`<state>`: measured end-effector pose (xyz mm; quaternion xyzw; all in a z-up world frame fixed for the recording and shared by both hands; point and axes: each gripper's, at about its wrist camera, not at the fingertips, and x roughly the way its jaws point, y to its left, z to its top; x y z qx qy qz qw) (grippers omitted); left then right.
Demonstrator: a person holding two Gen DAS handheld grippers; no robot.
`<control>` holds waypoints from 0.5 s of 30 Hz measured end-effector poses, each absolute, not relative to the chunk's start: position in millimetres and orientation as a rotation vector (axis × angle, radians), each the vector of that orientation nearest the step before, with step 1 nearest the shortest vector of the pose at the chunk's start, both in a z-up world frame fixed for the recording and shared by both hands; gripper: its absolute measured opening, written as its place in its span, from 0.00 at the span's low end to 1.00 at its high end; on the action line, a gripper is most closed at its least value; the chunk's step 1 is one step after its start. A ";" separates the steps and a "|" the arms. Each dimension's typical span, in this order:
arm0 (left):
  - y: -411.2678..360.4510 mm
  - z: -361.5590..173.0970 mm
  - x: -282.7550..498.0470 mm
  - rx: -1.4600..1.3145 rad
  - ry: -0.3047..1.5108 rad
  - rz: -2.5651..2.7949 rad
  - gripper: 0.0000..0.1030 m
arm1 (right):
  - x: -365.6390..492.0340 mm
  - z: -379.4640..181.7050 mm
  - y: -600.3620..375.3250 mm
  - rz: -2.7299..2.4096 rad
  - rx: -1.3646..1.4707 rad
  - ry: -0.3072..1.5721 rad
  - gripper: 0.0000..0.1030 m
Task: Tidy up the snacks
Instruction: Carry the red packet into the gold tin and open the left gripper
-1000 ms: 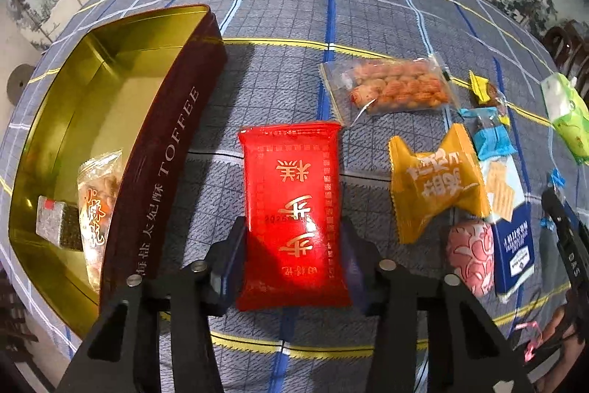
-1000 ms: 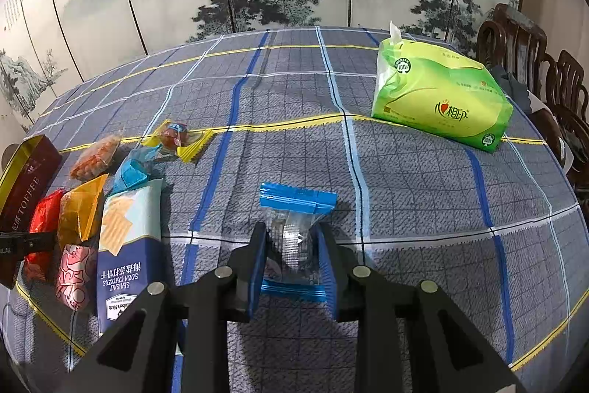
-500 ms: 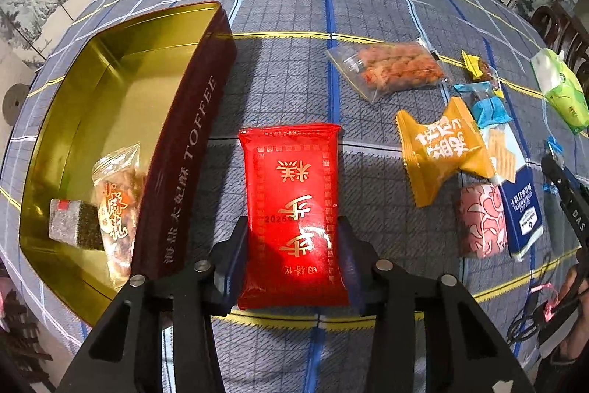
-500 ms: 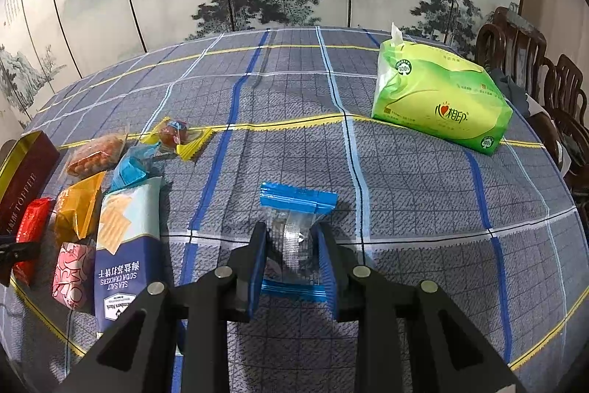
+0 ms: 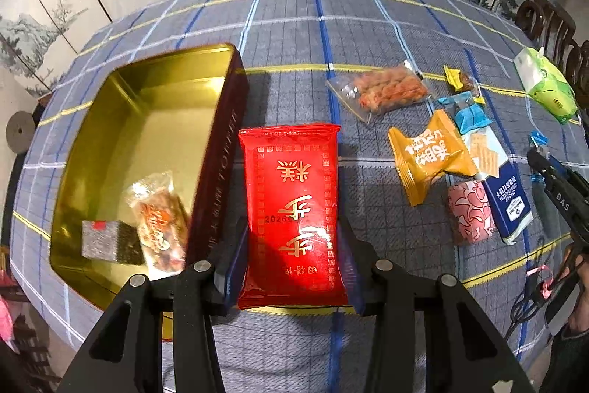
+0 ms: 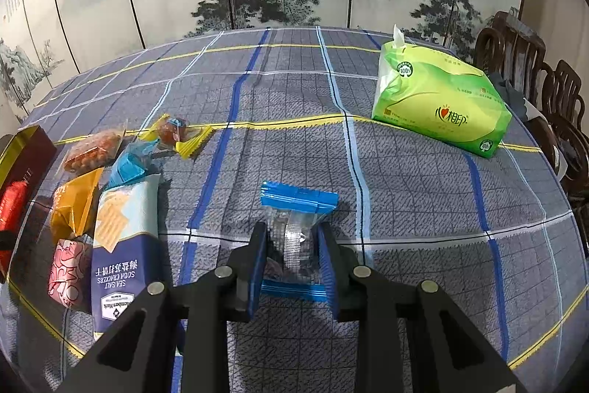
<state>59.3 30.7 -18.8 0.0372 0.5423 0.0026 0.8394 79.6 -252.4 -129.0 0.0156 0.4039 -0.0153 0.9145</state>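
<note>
Both wrist cams look steeply down, close; share cracker pack (image 5: pixel 510 197) (image 6: pixel 123 245).

Between my left claw (image 5: pixel 292 267) pads I see a red packet (image 5: pixel 292 209) with gold characters; left of it, a maroon tin (image 5: pixel 221 150), gold inside, on blue-grey plaid cloth (image 5: pixel 294 24).

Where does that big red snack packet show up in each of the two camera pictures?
Left wrist view: the red packet fills the lower centre, clamped in the left gripper, right of the gold tin.
Right wrist view: a red sliver at the far left edge.
Shared landmark: the blue cracker pack.
</note>
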 end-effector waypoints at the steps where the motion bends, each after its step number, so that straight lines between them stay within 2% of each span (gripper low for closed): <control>1: 32.7 -15.8 58.6 0.082 1.138 0.005 0.40 | 79.6 -129.0 -252.4 -0.031 0.032 0.832 0.28; 15: 113.2 10.9 63.7 0.048 1.089 0.102 0.40 | 79.0 -128.0 -248.0 -0.045 0.008 0.835 0.28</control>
